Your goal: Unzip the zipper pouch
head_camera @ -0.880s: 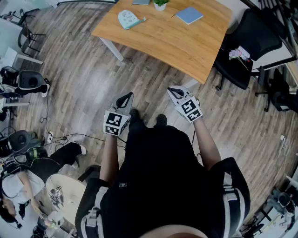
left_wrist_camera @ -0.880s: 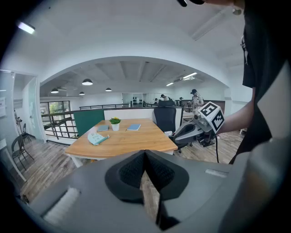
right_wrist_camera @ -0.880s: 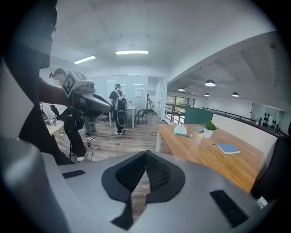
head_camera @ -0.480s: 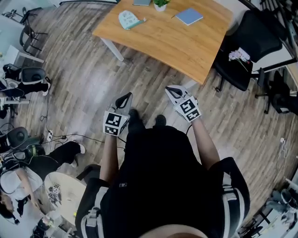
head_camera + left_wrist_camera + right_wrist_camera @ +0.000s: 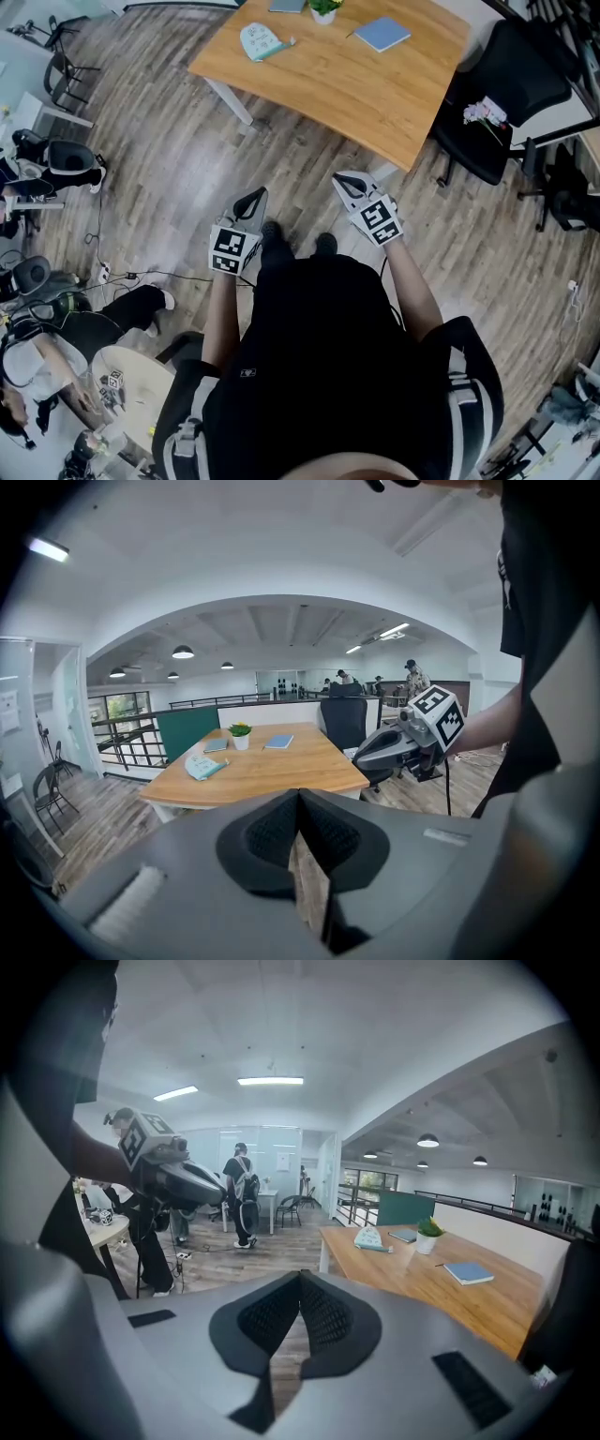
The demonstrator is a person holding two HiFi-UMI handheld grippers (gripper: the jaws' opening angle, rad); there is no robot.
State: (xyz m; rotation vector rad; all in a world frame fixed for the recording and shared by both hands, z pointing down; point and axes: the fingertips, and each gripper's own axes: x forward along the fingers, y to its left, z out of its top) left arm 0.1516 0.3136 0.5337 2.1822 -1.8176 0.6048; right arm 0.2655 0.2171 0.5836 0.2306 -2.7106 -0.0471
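Almost nothing has moved since the earlier frames. The left claw [image 5: 251, 197] and right claw [image 5: 347, 181] hang low over the floor, each with its jaws pressed together on nothing. The zipper pouch [image 5: 260, 39] lies well ahead of both tips, untouched on the table [image 5: 375, 89] and left of the right claw's line. The risk I see is arriving with the jaws closed and shoving the light pouch along the wood, or pinching fabric rather than the pull.

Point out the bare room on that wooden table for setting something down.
The whole near half of the light wooden table is bare, from the pale teal zipper pouch and the blue notebook down to the near edge. The far edge is crowded: pouch, small green potted plant, notebook, a grey-blue book.
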